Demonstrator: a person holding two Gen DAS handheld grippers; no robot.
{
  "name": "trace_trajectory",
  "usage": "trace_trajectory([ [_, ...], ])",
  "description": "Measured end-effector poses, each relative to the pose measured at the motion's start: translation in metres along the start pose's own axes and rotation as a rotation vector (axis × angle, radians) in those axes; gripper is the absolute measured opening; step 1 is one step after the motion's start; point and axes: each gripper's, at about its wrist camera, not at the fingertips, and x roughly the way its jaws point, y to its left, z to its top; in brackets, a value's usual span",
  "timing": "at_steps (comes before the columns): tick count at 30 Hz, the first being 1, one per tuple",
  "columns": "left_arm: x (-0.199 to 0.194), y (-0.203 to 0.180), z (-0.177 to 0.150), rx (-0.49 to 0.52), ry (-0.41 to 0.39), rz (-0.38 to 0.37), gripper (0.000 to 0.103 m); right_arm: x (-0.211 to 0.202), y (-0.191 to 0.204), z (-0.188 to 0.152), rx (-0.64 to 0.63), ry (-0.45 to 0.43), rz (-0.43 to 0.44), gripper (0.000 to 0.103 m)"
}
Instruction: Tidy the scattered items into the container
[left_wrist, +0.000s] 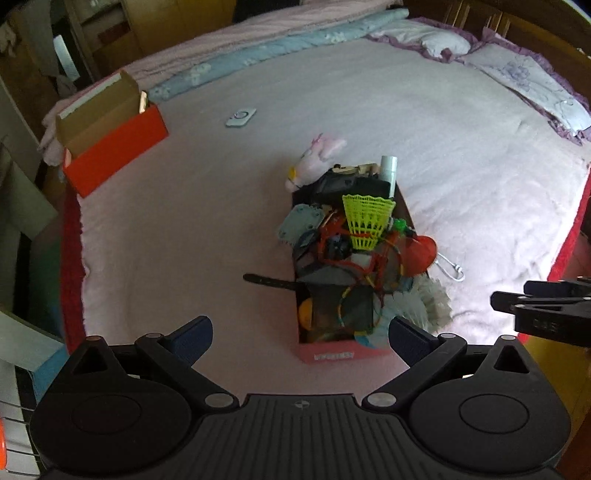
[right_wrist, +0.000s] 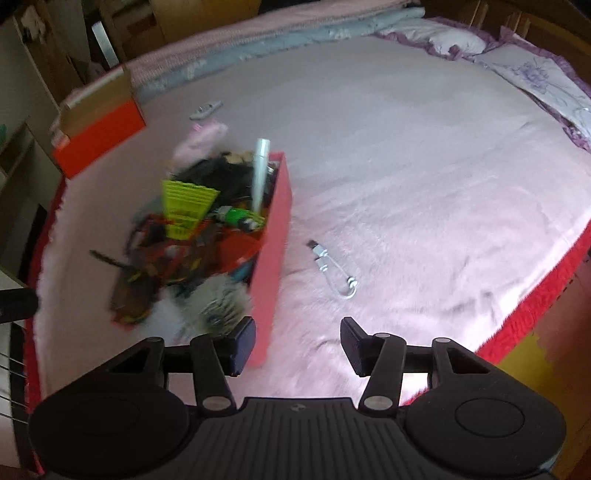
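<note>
A pink box (left_wrist: 334, 355) (right_wrist: 275, 236) stands on the pink bedspread, heaped with items: a yellow-green shuttlecock (left_wrist: 365, 218) (right_wrist: 186, 206), a white tube (left_wrist: 388, 168) (right_wrist: 260, 173), a green toy (right_wrist: 240, 218), a white feathery item (left_wrist: 428, 301) (right_wrist: 221, 302). A pink plush (left_wrist: 316, 158) (right_wrist: 201, 142) leans at its far end. A black strap (left_wrist: 269, 282) sticks out to the left. A white cable (right_wrist: 334, 267) (left_wrist: 450, 267) lies on the bed to the right of the box. My left gripper (left_wrist: 300, 338) is open and empty, in front of the box. My right gripper (right_wrist: 297, 347) is open and empty, its left finger by the box's near corner.
An orange box (left_wrist: 114, 153) (right_wrist: 98, 136) with a cardboard lid stands at the far left of the bed. A small white device (left_wrist: 241, 117) (right_wrist: 205, 109) lies beyond the pink box. Pillows (left_wrist: 517, 70) lie at the far right. A folded quilt (left_wrist: 258, 48) runs along the far side.
</note>
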Motion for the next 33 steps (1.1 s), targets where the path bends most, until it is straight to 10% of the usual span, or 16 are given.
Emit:
trace_trajectory([
  [16, 0.072, -0.001, 0.033, 0.022, 0.038, -0.022, 0.102, 0.189, -0.02, 0.021, -0.087, 0.13, -0.104, 0.057],
  [26, 0.075, -0.003, 0.042, 0.01, 0.055, -0.012, 0.102, 0.182, -0.015, 0.027, -0.191, 0.144, -0.072, 0.017],
  [33, 0.069, 0.005, 0.049, -0.02, 0.052, -0.005, 0.102, 0.131, -0.005, 0.048, -0.166, 0.051, -0.003, 0.016],
])
